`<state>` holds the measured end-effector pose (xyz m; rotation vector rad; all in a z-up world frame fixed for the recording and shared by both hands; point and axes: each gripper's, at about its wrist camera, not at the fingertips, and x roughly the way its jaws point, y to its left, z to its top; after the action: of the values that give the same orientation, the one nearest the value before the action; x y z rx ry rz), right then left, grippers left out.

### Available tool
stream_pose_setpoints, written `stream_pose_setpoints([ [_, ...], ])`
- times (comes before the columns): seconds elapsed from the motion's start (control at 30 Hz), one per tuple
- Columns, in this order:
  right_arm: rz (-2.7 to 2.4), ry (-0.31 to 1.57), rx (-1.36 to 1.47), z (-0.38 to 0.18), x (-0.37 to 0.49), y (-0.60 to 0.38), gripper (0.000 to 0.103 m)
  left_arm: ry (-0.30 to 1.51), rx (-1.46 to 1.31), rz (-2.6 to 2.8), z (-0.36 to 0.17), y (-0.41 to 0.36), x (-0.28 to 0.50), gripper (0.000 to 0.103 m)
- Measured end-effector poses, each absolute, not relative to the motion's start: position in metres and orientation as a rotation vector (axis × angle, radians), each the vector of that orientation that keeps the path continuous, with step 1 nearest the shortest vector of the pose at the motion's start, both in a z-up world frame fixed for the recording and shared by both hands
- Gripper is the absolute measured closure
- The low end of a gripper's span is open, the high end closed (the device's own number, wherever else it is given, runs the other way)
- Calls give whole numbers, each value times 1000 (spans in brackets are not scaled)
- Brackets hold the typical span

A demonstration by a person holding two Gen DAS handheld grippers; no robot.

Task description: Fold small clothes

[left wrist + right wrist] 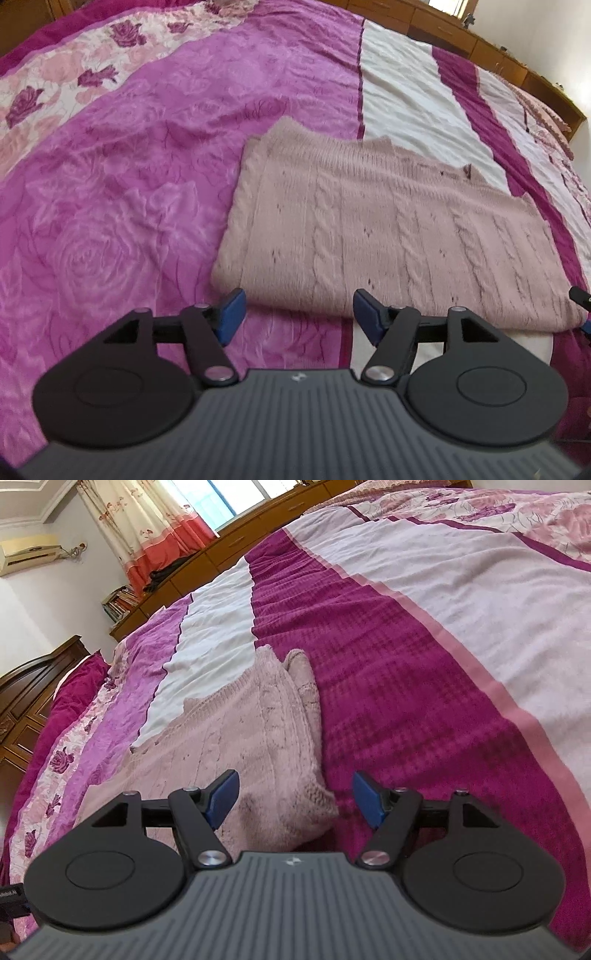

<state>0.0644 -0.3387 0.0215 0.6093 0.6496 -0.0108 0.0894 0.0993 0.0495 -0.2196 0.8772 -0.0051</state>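
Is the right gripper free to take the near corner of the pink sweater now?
Probably yes: the right gripper is open, the sweater corner lies between its fingers, and nothing blocks it.

A home bedroom: wide bed [424,635] under floral bedspread, curtained window [229,502], probably a wooden headboard [33,686]

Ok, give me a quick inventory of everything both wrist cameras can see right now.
sweater: one, dusty pink cable knit, folded flat on the bed
bedspread: one, magenta, white and rose-print panels, covers the bed
curtain: one, cream and orange, at the window, far left of right view
books: several, mixed colours, on the wooden shelf
air conditioner: one, cream, against the wall
left gripper: black, blue pads, open, at the sweater's near edge
right gripper: black, blue pads, open, sweater corner between the pads, not pinched
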Motion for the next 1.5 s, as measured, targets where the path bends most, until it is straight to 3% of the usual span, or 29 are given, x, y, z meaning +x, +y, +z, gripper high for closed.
stream_pose_setpoints([
  [0.23,-14,643,624,17,62,-338,27,898,-245,30,49,94,80,37],
  [0.4,20,639,646,13,64,-341,18,900,-222,50,52,90,77,37],
  [0.93,91,627,757,5,81,-334,18,931,-168,52,46,72,77,37],
  [1.03,71,596,774,3,82,-333,24,934,-167,52,46,71,77,37],
  [1.17,54,588,752,-1,83,-329,52,931,-163,51,45,71,76,37],
  [1.5,21,584,807,-5,92,-333,52,944,-174,61,40,79,76,37],
])
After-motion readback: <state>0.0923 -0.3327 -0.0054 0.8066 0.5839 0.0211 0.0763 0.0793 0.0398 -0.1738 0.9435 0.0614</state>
